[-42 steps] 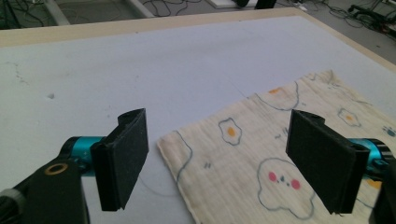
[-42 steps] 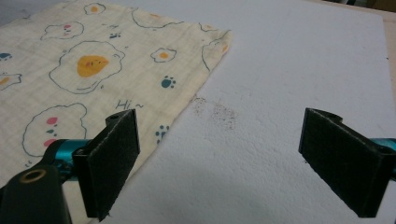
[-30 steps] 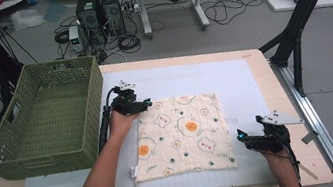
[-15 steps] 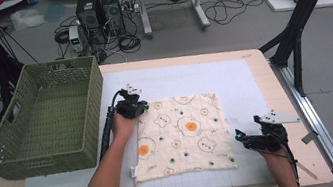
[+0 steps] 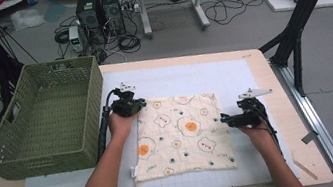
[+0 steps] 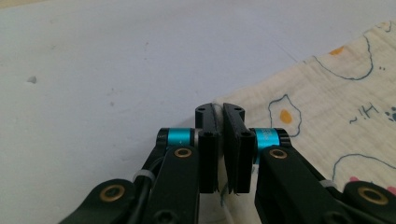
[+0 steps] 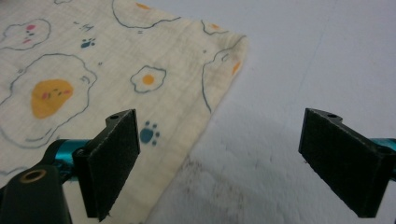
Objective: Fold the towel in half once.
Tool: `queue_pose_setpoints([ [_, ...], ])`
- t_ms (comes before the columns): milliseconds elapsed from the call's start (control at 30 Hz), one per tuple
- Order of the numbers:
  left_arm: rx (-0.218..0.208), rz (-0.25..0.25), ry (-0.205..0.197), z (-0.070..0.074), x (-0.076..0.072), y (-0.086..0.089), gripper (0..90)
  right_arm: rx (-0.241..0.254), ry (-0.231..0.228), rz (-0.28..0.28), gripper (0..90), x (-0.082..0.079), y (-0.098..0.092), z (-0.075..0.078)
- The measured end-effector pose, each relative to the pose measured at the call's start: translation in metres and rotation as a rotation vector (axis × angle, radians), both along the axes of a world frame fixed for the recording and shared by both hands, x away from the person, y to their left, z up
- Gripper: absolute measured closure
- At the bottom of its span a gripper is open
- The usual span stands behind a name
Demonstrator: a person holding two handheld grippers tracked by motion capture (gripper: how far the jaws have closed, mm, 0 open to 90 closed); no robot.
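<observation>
The cream cloth (image 5: pixel 181 134) printed with fried eggs is lying flat on the white mat (image 5: pixel 177 79), around the middle of the counter (image 5: pixel 256 64) and reaching toward its near edge. The left tongs (image 5: pixel 142 104) are sitting at the cloth's far left corner, their jaws having just been closing, and in the left gripper view they (image 6: pixel 219 135) are pinching that corner, with fabric showing between the pads. The right tongs (image 5: pixel 224 119) are hovering at the cloth's right edge with jaws spread wide; in the right gripper view they (image 7: pixel 219 163) are straddling the hem without touching it. A green woven basket (image 5: pixel 87 151) is standing at the counter's left edge.
</observation>
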State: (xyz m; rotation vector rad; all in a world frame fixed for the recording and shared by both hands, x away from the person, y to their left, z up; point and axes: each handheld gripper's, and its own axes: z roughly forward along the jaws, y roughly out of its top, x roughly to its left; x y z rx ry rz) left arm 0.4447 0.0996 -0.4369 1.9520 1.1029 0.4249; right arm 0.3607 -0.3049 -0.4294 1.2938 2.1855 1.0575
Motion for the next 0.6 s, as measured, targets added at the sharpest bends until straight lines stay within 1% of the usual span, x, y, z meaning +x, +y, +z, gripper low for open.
queue_pose_setpoints([
  [67,-0.007,0.001,-0.004,0.000,0.000,-0.001,84.0,-0.010,0.002,0.006,12.1,0.011,0.006,0.002],
  [167,-0.012,-0.001,-0.002,0.000,0.000,-0.001,84.0,-0.025,0.007,0.019,16.1,0.027,0.014,0.003],
  [233,-0.009,-0.004,0.005,-0.001,-0.001,-0.001,83.9,-0.041,0.024,0.026,18.6,0.038,0.018,0.001],
  [300,-0.015,-0.004,0.011,-0.001,-0.001,-0.001,84.0,-0.044,0.053,0.026,21.7,0.048,0.022,-0.002],
  [333,-0.018,-0.006,0.012,0.000,-0.001,-0.001,83.9,-0.047,0.046,0.032,26.0,0.052,0.024,-0.003],
  [367,-0.023,-0.006,0.012,0.000,-0.001,-0.001,84.0,-0.032,0.040,0.032,28.8,0.055,0.025,-0.004],
  [400,-0.025,-0.008,0.011,0.000,-0.001,0.000,84.0,-0.026,0.037,0.022,29.8,0.059,0.027,-0.005],
  [433,-0.027,-0.008,0.008,0.001,-0.002,0.000,84.0,-0.024,0.033,0.004,32.4,0.062,0.027,-0.007],
  [467,-0.028,-0.009,0.007,0.001,-0.002,0.000,84.0,-0.015,0.035,0.003,36.4,0.065,0.027,-0.008],
  [533,-0.033,-0.009,0.007,0.001,-0.002,0.001,84.0,-0.014,0.039,-0.008,40.4,0.071,0.030,-0.011],
  [567,-0.030,-0.009,0.008,0.001,-0.002,0.001,83.8,-0.016,0.029,-0.004,44.9,0.073,0.031,-0.012],
  [600,-0.031,-0.007,0.008,0.001,-0.002,0.001,83.7,-0.017,0.028,-0.012,47.5,0.074,0.031,-0.014],
])
